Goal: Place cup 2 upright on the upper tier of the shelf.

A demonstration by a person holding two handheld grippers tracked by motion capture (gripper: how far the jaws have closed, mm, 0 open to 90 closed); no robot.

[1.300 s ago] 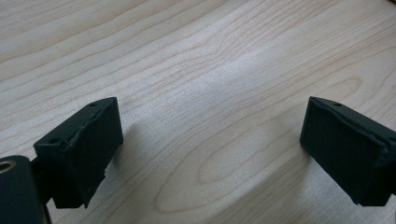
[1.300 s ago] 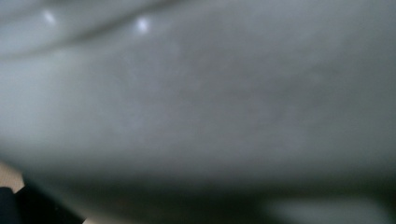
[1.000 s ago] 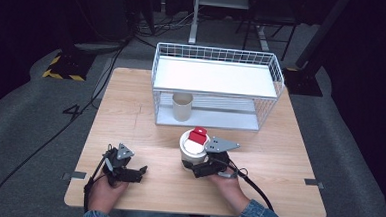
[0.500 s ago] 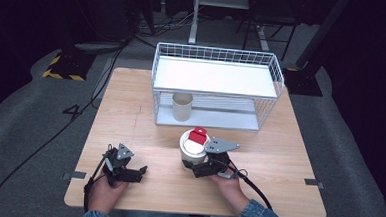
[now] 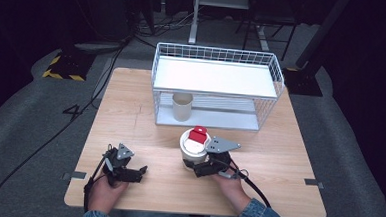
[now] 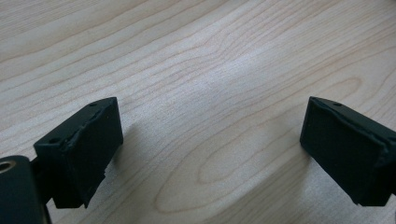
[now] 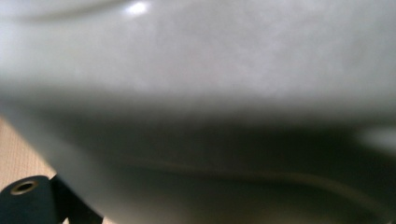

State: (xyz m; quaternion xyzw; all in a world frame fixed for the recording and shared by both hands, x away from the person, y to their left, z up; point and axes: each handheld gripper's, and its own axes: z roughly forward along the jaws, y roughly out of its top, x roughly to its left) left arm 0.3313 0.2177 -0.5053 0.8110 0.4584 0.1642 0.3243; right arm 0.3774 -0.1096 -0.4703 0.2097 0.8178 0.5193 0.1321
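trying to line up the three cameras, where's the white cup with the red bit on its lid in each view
High view: the white cup stands on the wooden table near its front middle, at the right gripper.
Left gripper view: not in it; open jaws over bare wood.
Right gripper view: a blurred pale surface up close, most likely the cup.
Shared landmark: the table's wood grain.

The high view looks forward and down over the whole wooden table (image 5: 131,110), while the left gripper view looks very near at the same wood (image 6: 210,70) between its jaws, and the right gripper view is pressed, blurred, against a white container (image 7: 210,70).
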